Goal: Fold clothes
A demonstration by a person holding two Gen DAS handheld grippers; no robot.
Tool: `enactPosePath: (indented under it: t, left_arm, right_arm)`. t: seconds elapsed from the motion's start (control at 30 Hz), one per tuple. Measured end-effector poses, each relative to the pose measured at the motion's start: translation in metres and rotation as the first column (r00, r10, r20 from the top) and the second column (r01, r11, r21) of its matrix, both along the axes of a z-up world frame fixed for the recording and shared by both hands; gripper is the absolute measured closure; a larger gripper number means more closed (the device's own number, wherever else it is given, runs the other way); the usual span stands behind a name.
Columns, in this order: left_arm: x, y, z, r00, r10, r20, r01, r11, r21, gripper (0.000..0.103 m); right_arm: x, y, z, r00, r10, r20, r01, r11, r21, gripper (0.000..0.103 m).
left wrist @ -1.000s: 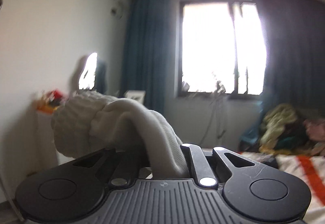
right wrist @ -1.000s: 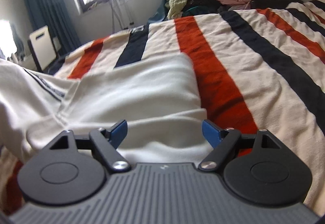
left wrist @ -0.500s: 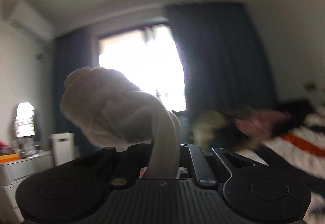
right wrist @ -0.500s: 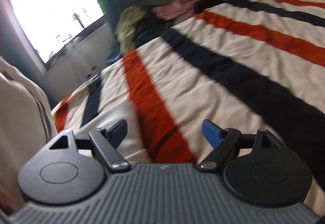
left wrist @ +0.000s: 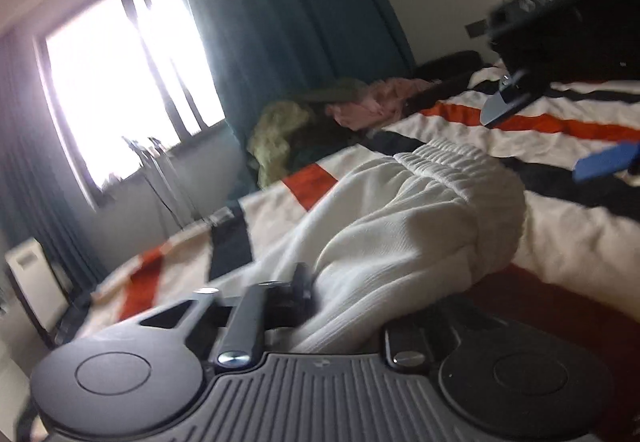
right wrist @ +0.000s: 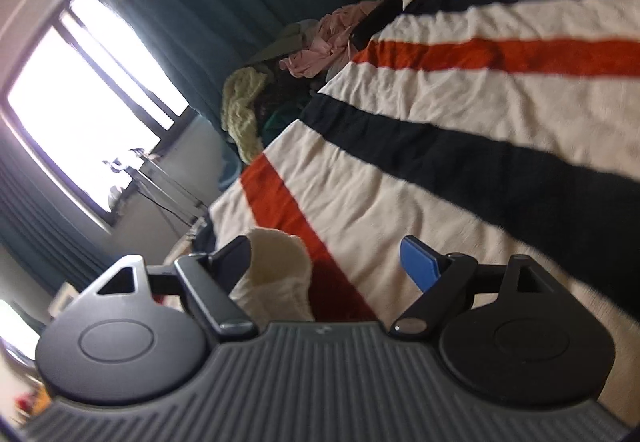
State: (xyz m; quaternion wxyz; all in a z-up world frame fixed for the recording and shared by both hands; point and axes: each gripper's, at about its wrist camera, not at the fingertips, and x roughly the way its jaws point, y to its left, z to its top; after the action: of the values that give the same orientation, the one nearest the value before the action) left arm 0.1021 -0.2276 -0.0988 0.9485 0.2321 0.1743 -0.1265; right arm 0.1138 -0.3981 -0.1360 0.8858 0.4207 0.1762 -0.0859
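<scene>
Clamping the white garment point(left wrist: 400, 242), the left gripper point(left wrist: 340, 306) has swung down from the window view to lay it on the striped bed point(right wrist: 460, 121). Tilted above the bed, the right gripper point(right wrist: 324, 262) stays spread open.

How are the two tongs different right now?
The left tongs are shut on the white garment; the right tongs are open, with one edge of cloth touching only their left finger. The left tongs sit low against the striped bed; the right tongs hang in the air above it. Both are black and point along the bed.
</scene>
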Motion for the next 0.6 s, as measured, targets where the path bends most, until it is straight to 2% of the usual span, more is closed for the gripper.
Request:
enactPosePath:
  t: [0.07, 0.1, 0.17, 0.27, 0.37, 0.47, 0.6]
  left_arm:
    - [0.004, -0.001, -0.006, 0.999, -0.022, -0.047, 0.023, 1.000, 0.015, 0.032]
    - [0.003, 0.002, -0.004, 0.997, -0.034, -0.076, 0.036, 0.999, 0.021, 0.028]
    - [-0.005, 0.051, 0.014, 0.993, -0.052, -0.106, 0.056, 0.997, 0.043, 0.019]
    - [-0.020, 0.083, 0.019, 0.993, -0.044, -0.108, 0.058, 0.990, 0.126, 0.016]
    - [-0.040, 0.111, 0.022, 0.994, 0.000, -0.106, 0.018, 0.985, 0.172, 0.015]
    - [-0.038, 0.132, 0.022, 0.993, 0.017, -0.116, 0.007, 0.980, 0.201, 0.015]
    - [-0.034, 0.157, 0.020, 0.993, 0.020, -0.116, 0.010, 0.968, 0.250, 0.013]
  right_arm:
    - [-0.003, -0.004, -0.004, 1.000, 0.001, -0.001, -0.001, 0.998, 0.058, 0.019]
    - [-0.004, -0.005, -0.006, 1.000, 0.009, 0.001, -0.009, 0.996, 0.088, 0.019]
    - [-0.006, -0.006, -0.012, 0.998, 0.056, 0.013, -0.058, 0.983, 0.172, 0.019]
    - [-0.001, -0.002, -0.027, 0.986, 0.166, 0.025, -0.165, 0.931, 0.327, 0.019]
    - [0.009, 0.009, -0.043, 0.970, 0.241, -0.030, -0.209, 0.890, 0.405, 0.018]
    - [0.020, 0.018, -0.052, 0.960, 0.275, -0.059, -0.226, 0.878, 0.422, 0.018]
    - [0.035, 0.030, -0.055, 0.959, 0.274, -0.067, -0.229, 0.895, 0.383, 0.019]
